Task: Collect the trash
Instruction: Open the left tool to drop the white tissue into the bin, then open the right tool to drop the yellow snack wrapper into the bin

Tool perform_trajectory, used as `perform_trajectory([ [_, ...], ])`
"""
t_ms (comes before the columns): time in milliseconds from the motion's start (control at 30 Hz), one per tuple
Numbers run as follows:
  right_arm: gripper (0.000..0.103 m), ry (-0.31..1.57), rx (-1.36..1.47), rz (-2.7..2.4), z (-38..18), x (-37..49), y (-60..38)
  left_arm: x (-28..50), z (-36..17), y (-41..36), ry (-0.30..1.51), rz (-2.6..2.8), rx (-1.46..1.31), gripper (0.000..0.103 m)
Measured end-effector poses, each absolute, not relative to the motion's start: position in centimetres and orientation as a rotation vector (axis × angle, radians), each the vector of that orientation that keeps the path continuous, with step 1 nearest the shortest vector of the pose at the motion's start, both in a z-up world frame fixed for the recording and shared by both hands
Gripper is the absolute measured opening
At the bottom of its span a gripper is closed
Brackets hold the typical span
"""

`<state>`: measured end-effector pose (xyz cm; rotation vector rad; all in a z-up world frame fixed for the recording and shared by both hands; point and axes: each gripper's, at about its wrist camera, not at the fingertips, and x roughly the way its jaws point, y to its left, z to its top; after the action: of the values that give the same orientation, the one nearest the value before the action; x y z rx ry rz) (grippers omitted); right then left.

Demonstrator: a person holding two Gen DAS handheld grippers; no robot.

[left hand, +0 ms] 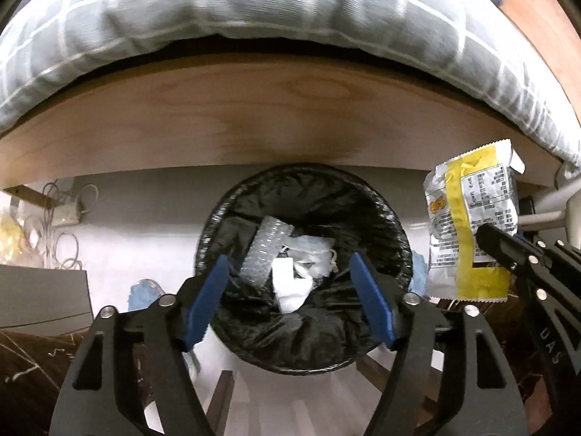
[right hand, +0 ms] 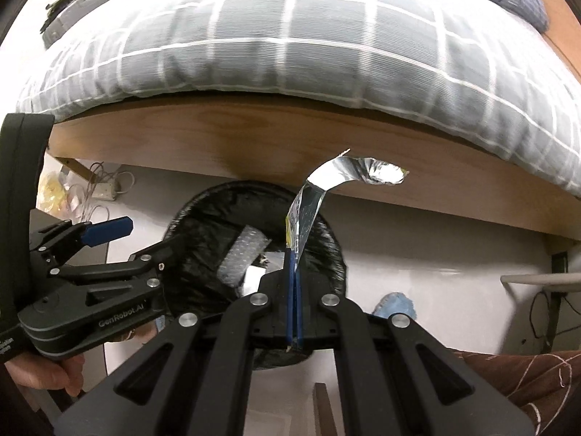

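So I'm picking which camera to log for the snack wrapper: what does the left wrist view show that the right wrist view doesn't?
Left wrist only: the wrapper's printed yellow and silver face, and the left gripper open above the bin, nothing between its pads.
Right wrist only: the wrapper edge-on, pinched in the shut right gripper, and a hand holding the left gripper.
Both: the black-lined bin with white and clear trash inside, the wooden bed frame and checked bedding.

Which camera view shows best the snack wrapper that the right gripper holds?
The left wrist view: the snack wrapper faces it flat, print and yellow stripe visible. The right wrist view shows it only edge-on, rising from the shut right gripper.
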<state>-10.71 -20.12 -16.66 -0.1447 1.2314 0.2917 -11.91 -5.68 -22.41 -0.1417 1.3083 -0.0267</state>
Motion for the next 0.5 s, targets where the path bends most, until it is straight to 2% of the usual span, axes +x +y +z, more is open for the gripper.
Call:
perform_trajectory([
  [67,0.0,1.231,-0.153,0.306,-16.7,-10.7,-19.2,-12.1,-21.9,-4.7,1.294,-0.008,-0.157,0.082],
  [500,0.0,1.265,-0.199,0.366,-17.7,-10.5,-15.1,-13.7,-21.7,1.2,1.272,0.093,-0.191,0.097],
])
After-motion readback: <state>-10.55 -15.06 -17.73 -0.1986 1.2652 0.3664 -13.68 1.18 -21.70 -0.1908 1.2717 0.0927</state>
